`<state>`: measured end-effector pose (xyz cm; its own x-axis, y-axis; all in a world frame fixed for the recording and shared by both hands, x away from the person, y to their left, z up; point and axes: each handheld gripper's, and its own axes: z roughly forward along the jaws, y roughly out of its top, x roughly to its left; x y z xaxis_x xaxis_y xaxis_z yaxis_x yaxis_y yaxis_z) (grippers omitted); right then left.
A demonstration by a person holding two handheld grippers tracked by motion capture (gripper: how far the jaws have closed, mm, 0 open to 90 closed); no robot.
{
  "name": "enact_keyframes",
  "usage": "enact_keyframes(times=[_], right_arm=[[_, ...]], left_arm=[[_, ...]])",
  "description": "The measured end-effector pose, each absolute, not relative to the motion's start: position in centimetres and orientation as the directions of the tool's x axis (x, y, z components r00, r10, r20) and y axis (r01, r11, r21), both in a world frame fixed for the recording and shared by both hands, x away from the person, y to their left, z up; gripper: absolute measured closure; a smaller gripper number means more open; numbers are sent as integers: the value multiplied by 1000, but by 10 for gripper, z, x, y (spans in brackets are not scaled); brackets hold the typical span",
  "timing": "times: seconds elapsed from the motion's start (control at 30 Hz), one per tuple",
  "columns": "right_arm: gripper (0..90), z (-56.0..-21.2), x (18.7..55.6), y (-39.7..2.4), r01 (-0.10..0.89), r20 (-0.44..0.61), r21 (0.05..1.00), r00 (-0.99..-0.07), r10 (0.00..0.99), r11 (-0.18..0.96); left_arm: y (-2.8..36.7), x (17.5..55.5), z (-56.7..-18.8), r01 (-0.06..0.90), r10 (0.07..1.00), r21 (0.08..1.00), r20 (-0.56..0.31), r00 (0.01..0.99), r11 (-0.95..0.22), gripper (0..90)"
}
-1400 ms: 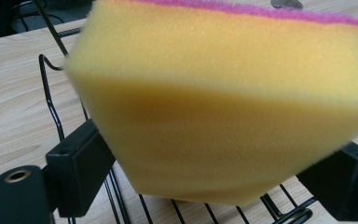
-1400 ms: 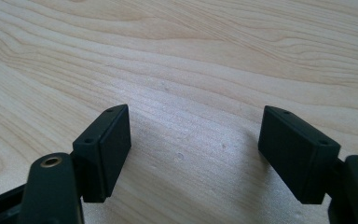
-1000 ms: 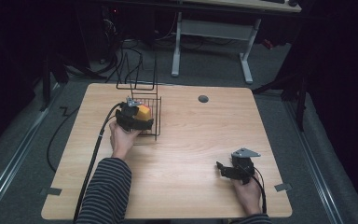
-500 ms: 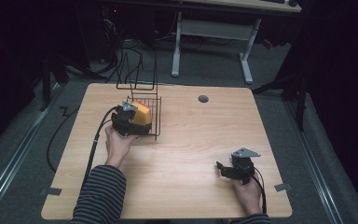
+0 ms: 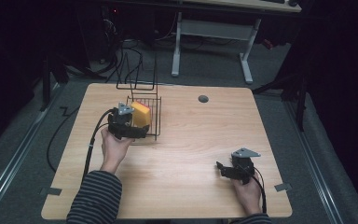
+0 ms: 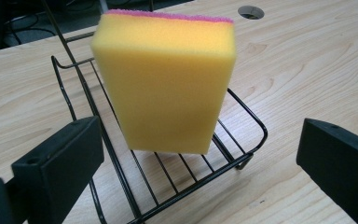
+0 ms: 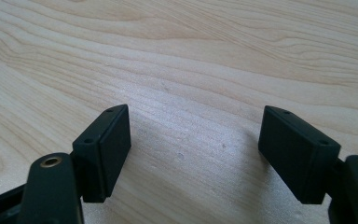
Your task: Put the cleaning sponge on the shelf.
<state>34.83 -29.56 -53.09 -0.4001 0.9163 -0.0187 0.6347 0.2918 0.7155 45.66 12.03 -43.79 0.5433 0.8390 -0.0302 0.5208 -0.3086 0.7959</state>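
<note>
The left hand-held gripper [image 5: 137, 126] sits right at the near edge of the black wire rack [image 5: 153, 122], on the left half of the desk [image 5: 191, 140]. In the left gripper view its jaws stand wide apart with nothing between them, and the yellow sponge [image 6: 165, 79] stands dead ahead, just beyond the jaw tips and centred in the gap. The sponge is up on end on the rack's wire floor, its long axis rising almost vertical with a slight lean, pink scouring layer [image 6: 168, 16] at the top. Its broad yellow face is turned toward the camera, and that face looks narrower than the jaw opening, so a straight push forward would likely bring the jaws to either side of it.

The right hand-held gripper [image 5: 228, 169] is well apart from all this, low on the right side of the desk. Its jaws are also spread and empty over bare wood. The left hand is plainly the nearer one to the sponge.
</note>
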Motion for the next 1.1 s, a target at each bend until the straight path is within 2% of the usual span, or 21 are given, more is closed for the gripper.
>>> enact_keyframes(times=[1.1], right_arm=[[255,-531,348,-296,634,-18,716,-400,916,291]], left_arm=[[171,421,-419,495,859,839,-66,507,-228,47]])
